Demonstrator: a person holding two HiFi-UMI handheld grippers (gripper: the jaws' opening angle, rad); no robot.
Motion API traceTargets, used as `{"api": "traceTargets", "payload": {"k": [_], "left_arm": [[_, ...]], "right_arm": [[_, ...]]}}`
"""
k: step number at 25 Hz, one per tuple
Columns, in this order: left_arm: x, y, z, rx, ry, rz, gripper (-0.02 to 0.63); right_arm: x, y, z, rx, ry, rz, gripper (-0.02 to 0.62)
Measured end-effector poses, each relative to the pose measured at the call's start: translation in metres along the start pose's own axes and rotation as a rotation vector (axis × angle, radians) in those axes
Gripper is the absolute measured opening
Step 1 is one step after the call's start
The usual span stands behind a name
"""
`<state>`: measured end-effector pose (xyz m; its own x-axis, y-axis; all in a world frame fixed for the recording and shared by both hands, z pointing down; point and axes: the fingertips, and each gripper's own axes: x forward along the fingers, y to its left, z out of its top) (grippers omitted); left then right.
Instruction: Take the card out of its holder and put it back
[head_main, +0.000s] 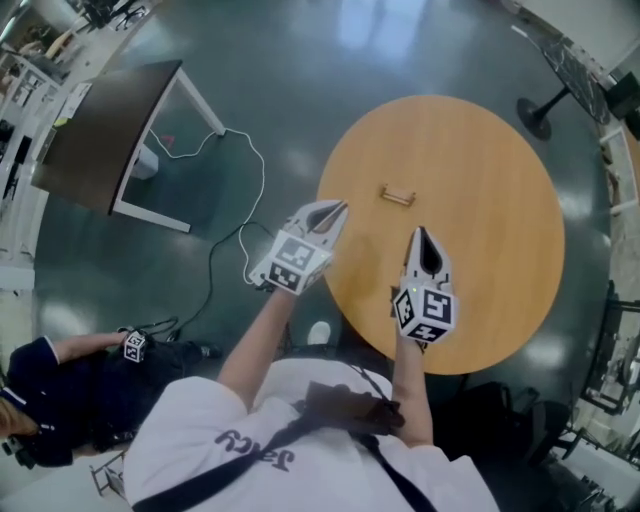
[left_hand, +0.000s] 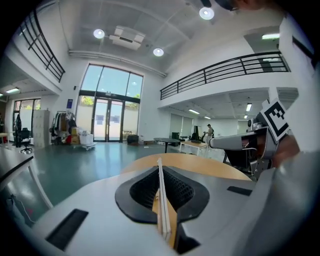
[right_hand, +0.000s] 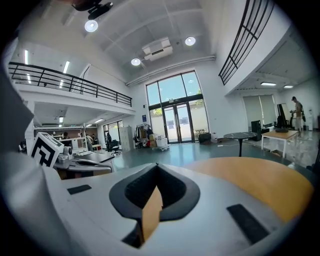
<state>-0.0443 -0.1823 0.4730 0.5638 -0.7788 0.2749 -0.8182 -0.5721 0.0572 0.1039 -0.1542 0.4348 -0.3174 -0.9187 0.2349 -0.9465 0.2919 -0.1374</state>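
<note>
A small wooden card holder rests on the round wooden table, a little beyond both grippers. My left gripper hovers over the table's left edge, jaws pressed together. In the left gripper view a thin white card stands edge-on between the jaws of the left gripper. My right gripper sits near the table's front, pointing toward the holder. Its jaws are shut with nothing in them, as the right gripper view shows. Neither gripper view shows the holder.
A dark desk with white legs stands on the floor at left, and a white cable trails from it. A person in dark clothes sits at lower left. A black stand base is beyond the table.
</note>
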Motion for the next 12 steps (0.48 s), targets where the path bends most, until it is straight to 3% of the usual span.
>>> {"api": "traceTargets", "payload": {"k": [8,12], "left_arm": [[0.037,0.027,-0.022,0.063,0.124,-0.008,0.026],[0.057,0.040,-0.029,0.162,0.180,-0.042,0.026]], "right_arm": [[0.013,-0.032,-0.011,0.025,0.035,-0.032,0.015],[0.018,-0.049,-0.024,0.068,0.063,-0.046,0.015]]}}
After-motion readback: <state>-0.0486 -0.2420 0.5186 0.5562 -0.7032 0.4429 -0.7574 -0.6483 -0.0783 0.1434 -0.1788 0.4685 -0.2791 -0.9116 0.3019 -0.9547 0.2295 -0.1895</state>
